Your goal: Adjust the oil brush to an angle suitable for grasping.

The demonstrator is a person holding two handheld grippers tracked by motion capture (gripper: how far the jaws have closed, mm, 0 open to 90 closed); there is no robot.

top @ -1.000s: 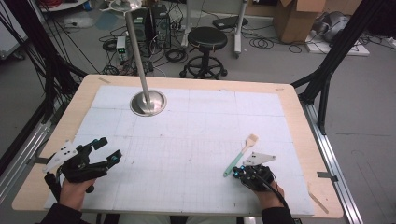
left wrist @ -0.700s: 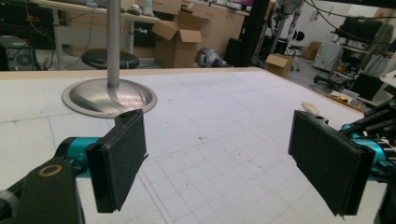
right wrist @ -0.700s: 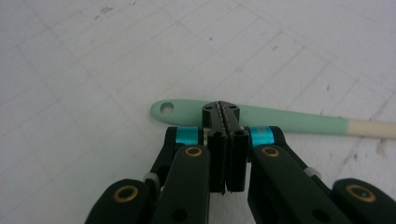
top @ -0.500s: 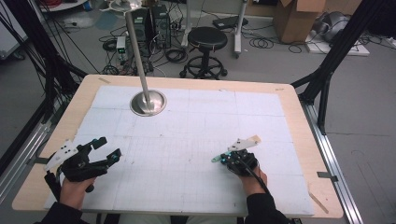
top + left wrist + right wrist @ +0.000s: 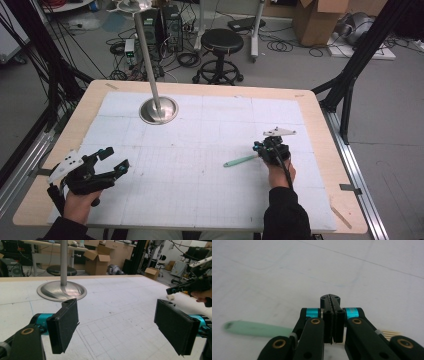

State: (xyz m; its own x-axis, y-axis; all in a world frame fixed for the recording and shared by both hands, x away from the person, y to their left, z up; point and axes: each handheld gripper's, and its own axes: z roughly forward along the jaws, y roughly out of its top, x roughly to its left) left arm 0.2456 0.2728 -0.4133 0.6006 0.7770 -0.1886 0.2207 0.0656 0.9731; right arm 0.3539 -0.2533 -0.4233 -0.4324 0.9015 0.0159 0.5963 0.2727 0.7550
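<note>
Metal stand, black stool

Mint-green toothbrush — white gridded mat, silver lamp base.

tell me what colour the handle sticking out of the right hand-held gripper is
Pale mint green handle, clearest in the right gripper view.

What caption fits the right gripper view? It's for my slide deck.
Right gripper shut on a green-handled brush above the white mat.
</note>
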